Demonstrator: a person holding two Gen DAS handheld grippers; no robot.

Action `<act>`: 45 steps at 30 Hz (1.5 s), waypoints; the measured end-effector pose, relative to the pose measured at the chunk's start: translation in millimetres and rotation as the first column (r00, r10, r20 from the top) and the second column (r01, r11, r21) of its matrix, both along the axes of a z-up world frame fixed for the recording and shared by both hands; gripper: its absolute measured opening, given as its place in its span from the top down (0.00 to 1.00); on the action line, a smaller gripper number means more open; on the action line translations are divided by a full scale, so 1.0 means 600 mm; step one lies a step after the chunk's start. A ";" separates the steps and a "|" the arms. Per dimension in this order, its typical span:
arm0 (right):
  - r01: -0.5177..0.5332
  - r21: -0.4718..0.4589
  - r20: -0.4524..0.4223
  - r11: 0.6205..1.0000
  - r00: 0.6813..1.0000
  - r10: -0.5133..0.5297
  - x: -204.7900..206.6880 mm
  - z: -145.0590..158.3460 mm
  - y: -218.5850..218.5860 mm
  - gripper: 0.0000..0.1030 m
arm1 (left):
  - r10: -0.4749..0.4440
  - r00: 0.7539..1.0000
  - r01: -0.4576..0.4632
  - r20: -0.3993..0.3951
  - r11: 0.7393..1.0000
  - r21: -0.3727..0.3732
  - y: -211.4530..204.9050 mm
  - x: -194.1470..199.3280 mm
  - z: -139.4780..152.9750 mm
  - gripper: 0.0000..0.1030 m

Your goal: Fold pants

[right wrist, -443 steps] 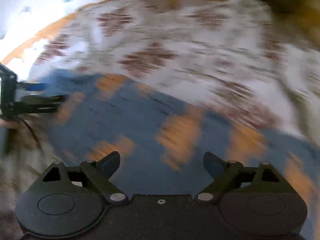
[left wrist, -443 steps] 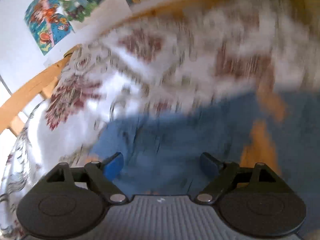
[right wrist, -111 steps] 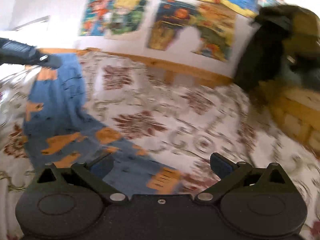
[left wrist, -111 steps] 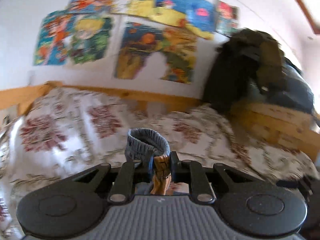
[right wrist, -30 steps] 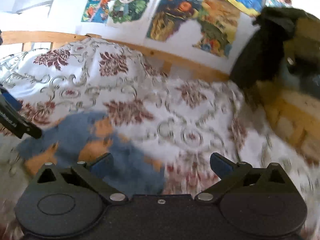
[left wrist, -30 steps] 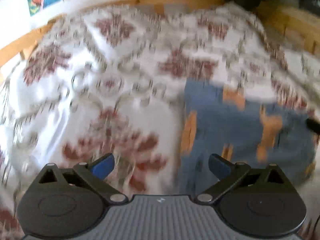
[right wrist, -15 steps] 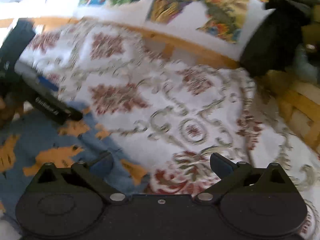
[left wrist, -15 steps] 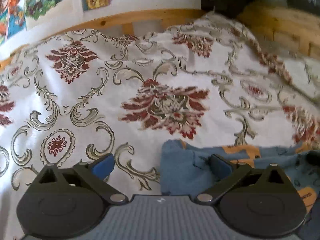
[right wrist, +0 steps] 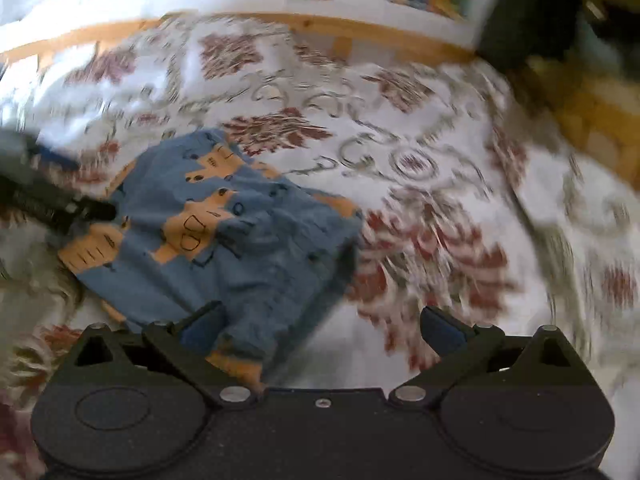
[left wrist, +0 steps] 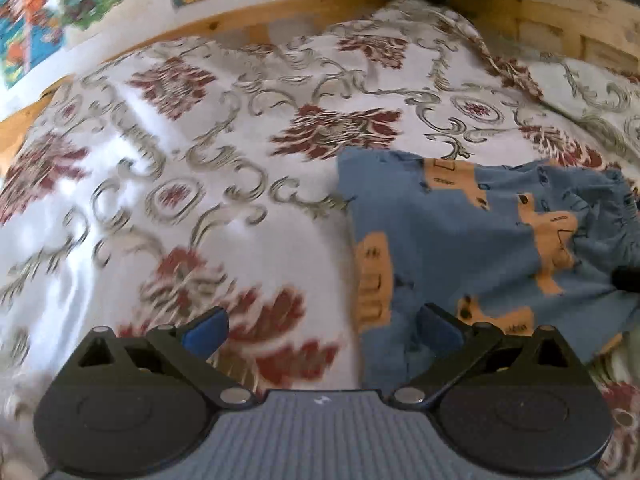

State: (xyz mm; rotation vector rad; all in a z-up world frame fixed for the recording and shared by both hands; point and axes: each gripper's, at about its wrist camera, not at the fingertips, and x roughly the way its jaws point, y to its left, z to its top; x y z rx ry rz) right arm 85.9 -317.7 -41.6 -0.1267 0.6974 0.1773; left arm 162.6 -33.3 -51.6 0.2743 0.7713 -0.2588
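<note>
- The pants point(right wrist: 224, 240) lie in a compact folded bundle on the bed point(left wrist: 200, 184), blue with orange patches.
- I judge them light, soft and floppy; layers will slide, so I would pinch a folded edge or corner through all layers.
- My left hand-held gripper point(left wrist: 320, 330) is spread wide, holding nothing, its right finger over the pants' near edge.
- My right hand-held gripper point(right wrist: 320, 330) is likewise wide and empty, its left finger above the bundle.
</note>
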 end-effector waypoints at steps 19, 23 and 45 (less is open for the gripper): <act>0.032 -0.083 0.020 0.996 0.999 -0.030 -0.053 0.041 0.028 0.01 | 0.207 0.954 -0.192 -0.217 0.978 0.087 0.053 -0.037 0.033 0.00; 0.028 -0.085 0.011 0.996 1.000 -0.027 -0.053 0.037 0.029 0.01 | 0.207 0.952 -0.188 -0.227 0.977 0.103 0.050 -0.036 0.028 0.00; 0.071 0.045 0.001 0.996 0.997 -0.071 -0.030 0.048 -0.037 0.01 | 0.175 0.959 -0.183 -0.221 0.983 -0.015 0.062 -0.028 0.046 0.00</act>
